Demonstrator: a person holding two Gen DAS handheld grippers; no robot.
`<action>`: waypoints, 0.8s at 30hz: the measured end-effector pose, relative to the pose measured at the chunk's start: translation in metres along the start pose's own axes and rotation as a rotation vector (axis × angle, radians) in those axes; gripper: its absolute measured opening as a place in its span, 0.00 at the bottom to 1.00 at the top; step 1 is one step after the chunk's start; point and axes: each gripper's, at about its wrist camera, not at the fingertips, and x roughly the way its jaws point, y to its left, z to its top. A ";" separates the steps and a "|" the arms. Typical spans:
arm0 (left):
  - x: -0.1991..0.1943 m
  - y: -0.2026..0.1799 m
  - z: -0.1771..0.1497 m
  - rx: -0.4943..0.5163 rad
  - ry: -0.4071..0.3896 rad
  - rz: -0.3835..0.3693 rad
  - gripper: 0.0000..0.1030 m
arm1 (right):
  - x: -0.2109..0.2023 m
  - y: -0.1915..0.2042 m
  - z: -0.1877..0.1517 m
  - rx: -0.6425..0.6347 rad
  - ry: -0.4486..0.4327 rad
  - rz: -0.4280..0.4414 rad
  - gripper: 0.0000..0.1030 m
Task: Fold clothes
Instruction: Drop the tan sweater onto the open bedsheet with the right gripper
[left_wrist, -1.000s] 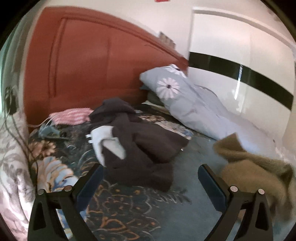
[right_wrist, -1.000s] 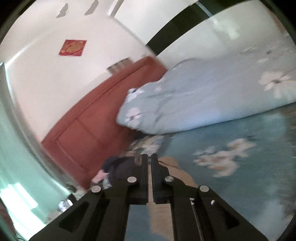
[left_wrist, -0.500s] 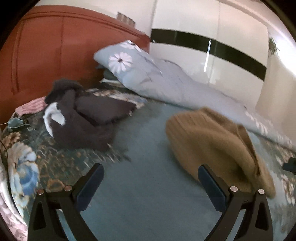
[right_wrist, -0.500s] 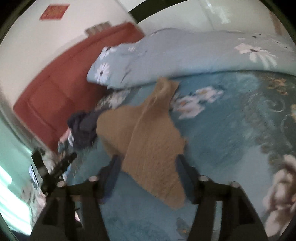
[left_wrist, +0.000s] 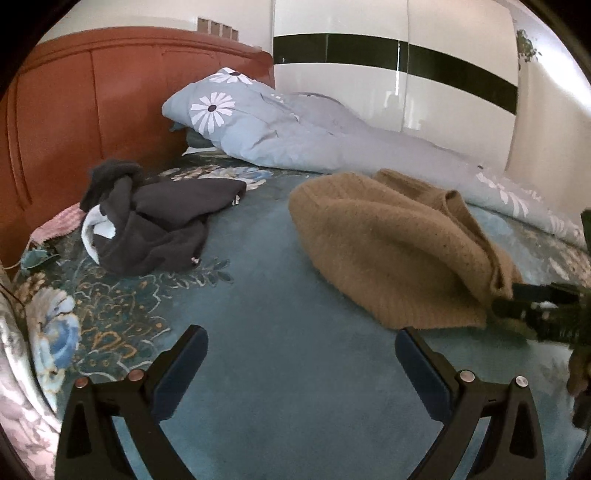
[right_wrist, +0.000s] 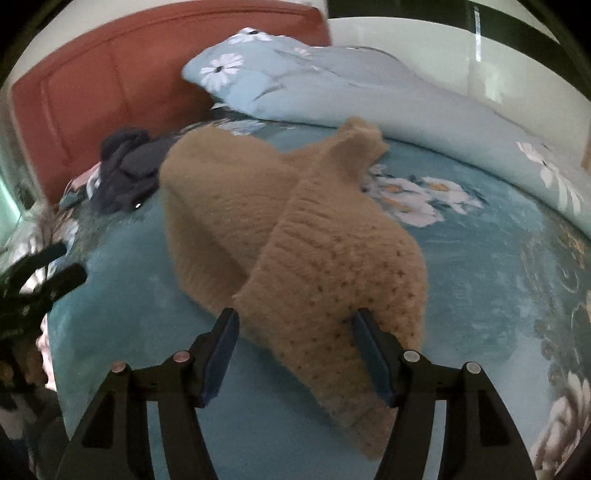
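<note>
A tan knitted sweater (left_wrist: 399, 243) lies crumpled on the teal floral bedspread (left_wrist: 280, 317); it also fills the middle of the right wrist view (right_wrist: 295, 236). My left gripper (left_wrist: 301, 354) is open and empty above bare bedspread, short of the sweater's near left edge. My right gripper (right_wrist: 293, 345) is open, its jaws either side of the sweater's near end, not closed on it. The right gripper also shows at the right edge of the left wrist view (left_wrist: 532, 306), at the sweater's corner.
A pile of dark clothes (left_wrist: 155, 218) with a white patch lies left near the red-brown headboard (left_wrist: 92, 110). A pale blue daisy-print duvet (left_wrist: 325, 140) runs along the back. A pink striped item (left_wrist: 59, 225) lies at far left. A white wardrobe (left_wrist: 406, 74) stands behind.
My right gripper opened and let go of the sweater, which dropped onto the bedspread. My left gripper swung right, from the dark pile toward the sweater.
</note>
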 end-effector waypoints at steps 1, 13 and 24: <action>0.000 0.000 -0.001 -0.001 0.004 0.006 1.00 | -0.003 -0.007 0.001 0.028 -0.008 0.015 0.50; -0.004 0.002 -0.003 -0.007 0.012 0.031 1.00 | -0.071 -0.096 0.034 0.273 -0.180 0.054 0.11; 0.003 0.002 0.002 0.020 0.019 0.022 1.00 | -0.068 -0.193 0.031 0.531 -0.181 -0.049 0.09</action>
